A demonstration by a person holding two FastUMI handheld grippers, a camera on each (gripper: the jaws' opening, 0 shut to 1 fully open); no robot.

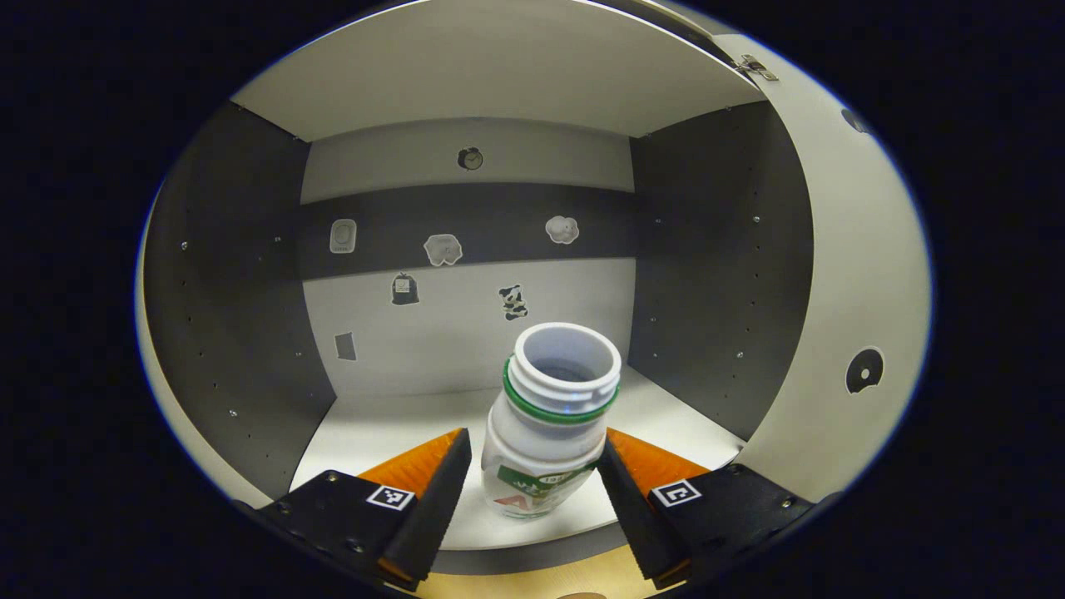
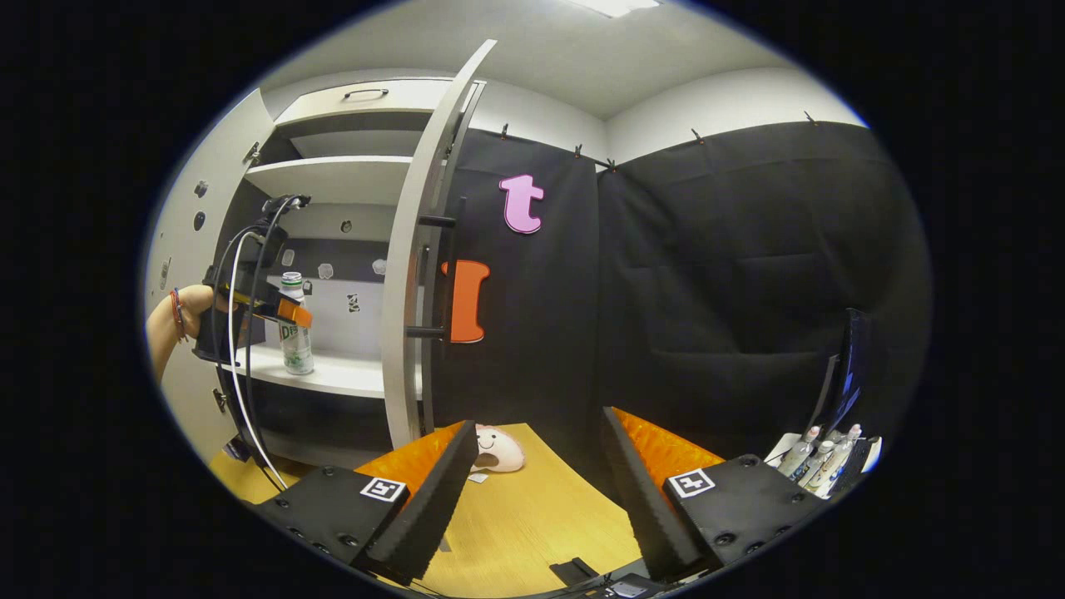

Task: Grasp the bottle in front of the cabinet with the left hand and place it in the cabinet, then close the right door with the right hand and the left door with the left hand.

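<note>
Left gripper (image 1: pixel 532 491) reaches into the cabinet (image 1: pixel 250 274) with its fingers (image 1: pixel 437 491) set either side of the bottle (image 1: pixel 549 416); the bottle stands between them on the white shelf (image 1: pixel 391 424), tilted a little, its mouth uncapped above a green ring; the inner faces of the fingers sit right against the bottle's lower body, though whether both press on it cannot be told from this view; behind, the back wall (image 1: pixel 466 333) carries several small stickers, and to the right the open right door (image 1: pixel 857 274) curves away with a hinge at its top.

From the right gripper view, far left, a hand (image 2: pixel 179 320) with a bracelet at the wrist holds the left gripper (image 2: pixel 283 312) at the shelf's front edge, cables hanging from it; the bottle (image 2: pixel 295 341) stands upright on the white shelf (image 2: pixel 349 378) just past the fingers; the left door (image 2: pixel 179 249) stands open at the far left edge, and the right door (image 2: pixel 416 274) is seen edge-on with its dark bar handle (image 2: pixel 445 274); lower down, the right gripper (image 2: pixel 541 491) hangs wide open above the wooden table (image 2: pixel 532 507), nothing between its fingers; a small plush toy (image 2: pixel 495 449) lies on the table just beyond them; at the far right, a few small bottles (image 2: pixel 819 457) sit in a tray beside a dark screen (image 2: pixel 844 366).
</note>
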